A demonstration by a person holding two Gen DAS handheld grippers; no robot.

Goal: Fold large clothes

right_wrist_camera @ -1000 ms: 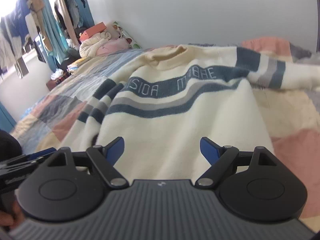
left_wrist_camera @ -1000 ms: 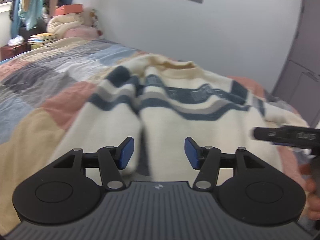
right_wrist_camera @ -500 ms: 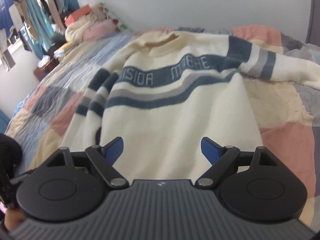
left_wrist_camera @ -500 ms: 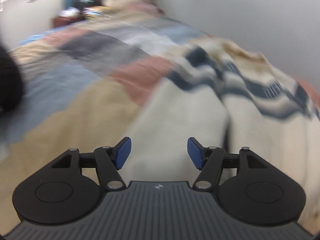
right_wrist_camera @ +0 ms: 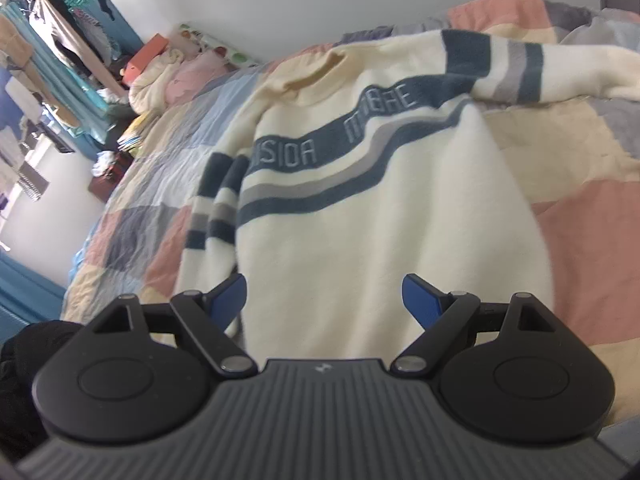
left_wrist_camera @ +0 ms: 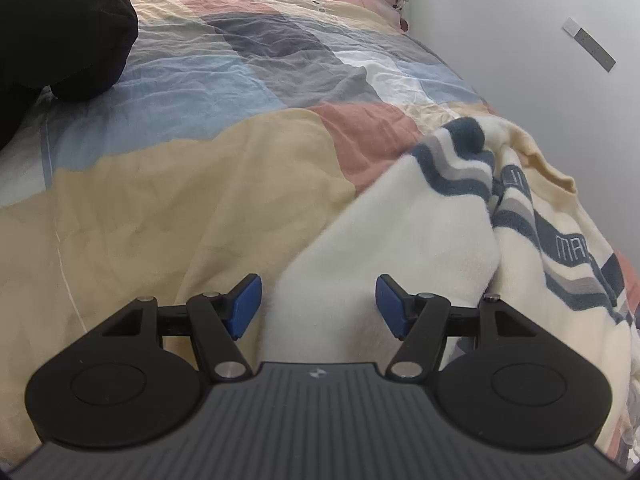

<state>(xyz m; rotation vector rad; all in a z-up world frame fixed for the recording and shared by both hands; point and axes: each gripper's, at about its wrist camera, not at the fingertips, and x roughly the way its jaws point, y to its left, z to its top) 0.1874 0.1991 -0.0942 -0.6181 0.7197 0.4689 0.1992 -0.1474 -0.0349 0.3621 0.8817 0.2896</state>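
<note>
1. My left gripper (left_wrist_camera: 318,306) has its jaws apart; they have just been opening a little wider, and nothing is pinched between the blue pads (left_wrist_camera: 245,306).
2. Under and ahead of those left jaws lies the folded-in sleeve (left_wrist_camera: 400,240) of the cream sweater (left_wrist_camera: 568,300); the pads stand clear of the fabric on both sides.
3. To the right of my left jaws the sweater's chest shows its navy and grey stripes and part of its lettering.
4. To the left of my left jaws the patchwork bedspread (left_wrist_camera: 160,208) is bare, with a black sleeve (left_wrist_camera: 60,28) far up on the left.
5. My right gripper (right_wrist_camera: 324,300) holds its jaws wide apart and empty, above the lower body of the sweater (right_wrist_camera: 380,240).
6. Ahead of my right jaws the sweater lies front up on the bed, collar (right_wrist_camera: 316,76) farthest away.
7. Its other sleeve (right_wrist_camera: 540,68) stretches out far ahead and to the right of my right jaws, across the bedspread (right_wrist_camera: 600,216).
8. Far ahead and left of my right jaws sit pillows (right_wrist_camera: 168,76) and hanging clothes (right_wrist_camera: 60,40).
</note>
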